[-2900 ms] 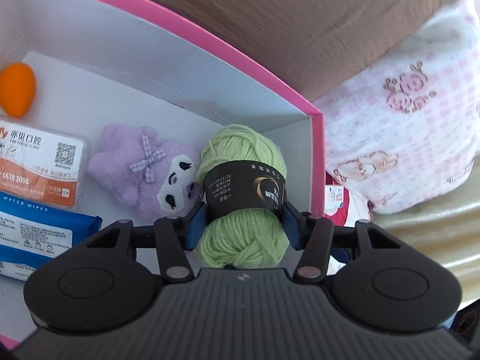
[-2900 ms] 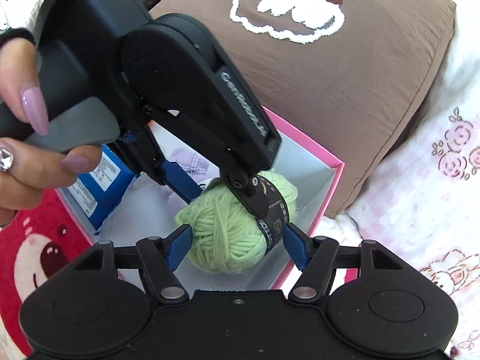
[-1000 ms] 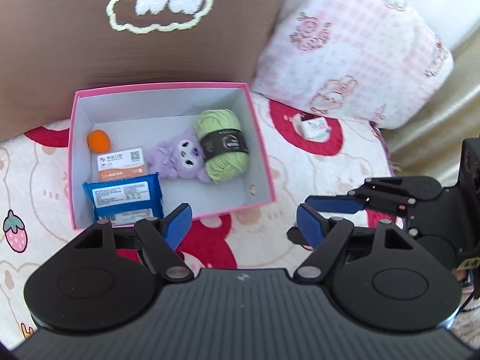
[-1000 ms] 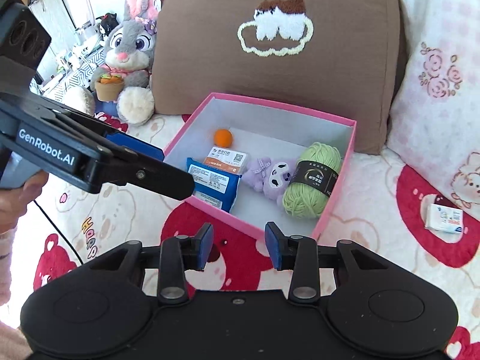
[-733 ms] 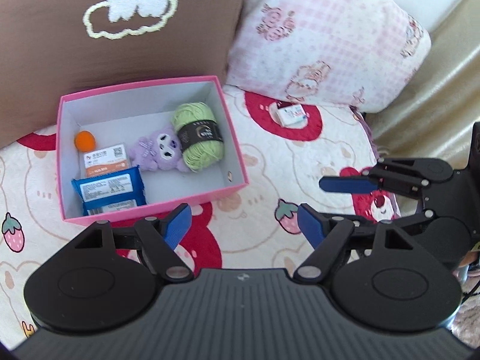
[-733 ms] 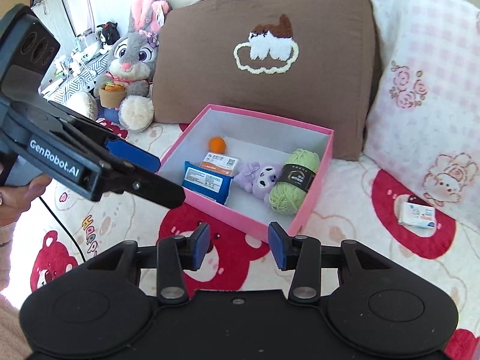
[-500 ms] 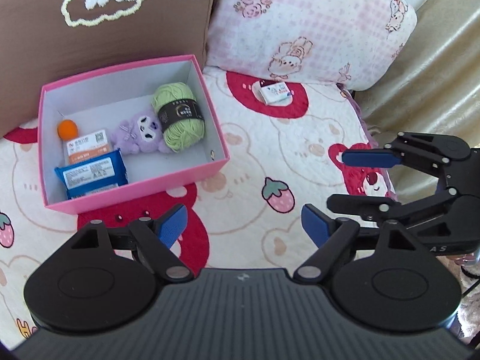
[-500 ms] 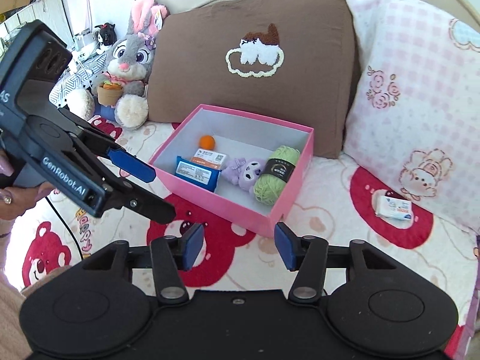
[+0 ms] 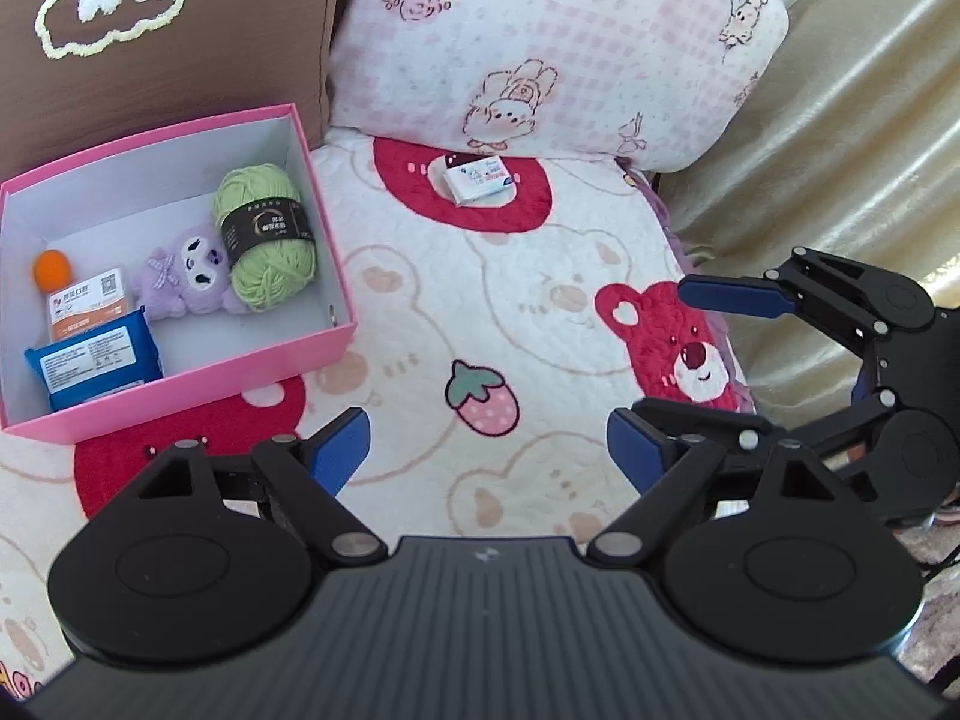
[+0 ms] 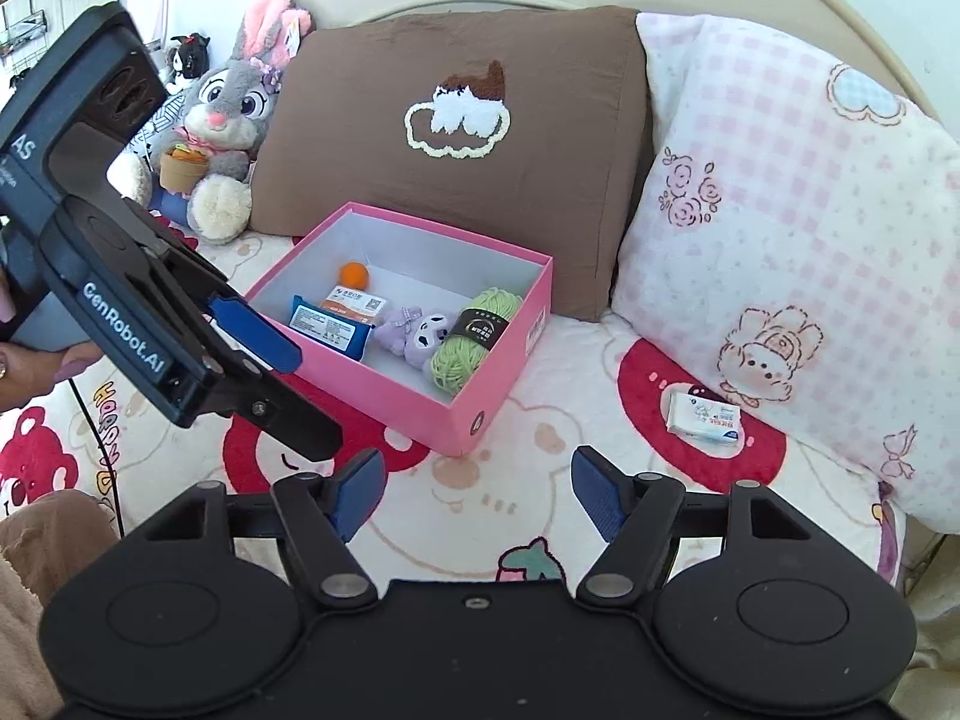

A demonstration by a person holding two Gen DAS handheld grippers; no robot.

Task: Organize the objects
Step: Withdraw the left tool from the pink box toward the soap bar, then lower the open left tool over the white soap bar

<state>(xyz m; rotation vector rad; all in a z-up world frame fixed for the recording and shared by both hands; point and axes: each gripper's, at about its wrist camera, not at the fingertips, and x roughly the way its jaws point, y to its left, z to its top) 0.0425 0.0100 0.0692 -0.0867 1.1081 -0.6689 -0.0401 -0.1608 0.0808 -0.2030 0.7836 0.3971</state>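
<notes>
Nearest the lens, the left tongs (image 9: 487, 450) were spreading wider with nothing between the blue pads, above the quilted bed cover (image 9: 510, 312) with its bear and strawberry prints. The right tongs (image 10: 474, 495) were opening too, equally empty.

Beyond them sat the pink box (image 9: 198, 375), already holding the green yarn ball (image 9: 267, 237), a purple plush (image 9: 186, 276), a blue wipes pack (image 9: 96, 363), an orange-and-white packet (image 9: 87, 303) and a small orange ball (image 9: 53, 269).

Farther right, one small white packet (image 10: 703, 414) lay alone on a red patch, just in front of the pink checked pillow (image 10: 792, 228) and well apart from the box. It looked like the last item to gather. The right tongs probably suited it best: approach from above, straddle the packet's short sides, and press lightly into the soft cover before closing, since so flat a thing could slip out.

Nearly three seconds before, the left tongs had pinched the yarn inside the box; now the yarn rested there on its own and both tools had drawn back, with the whole box in view.
</notes>
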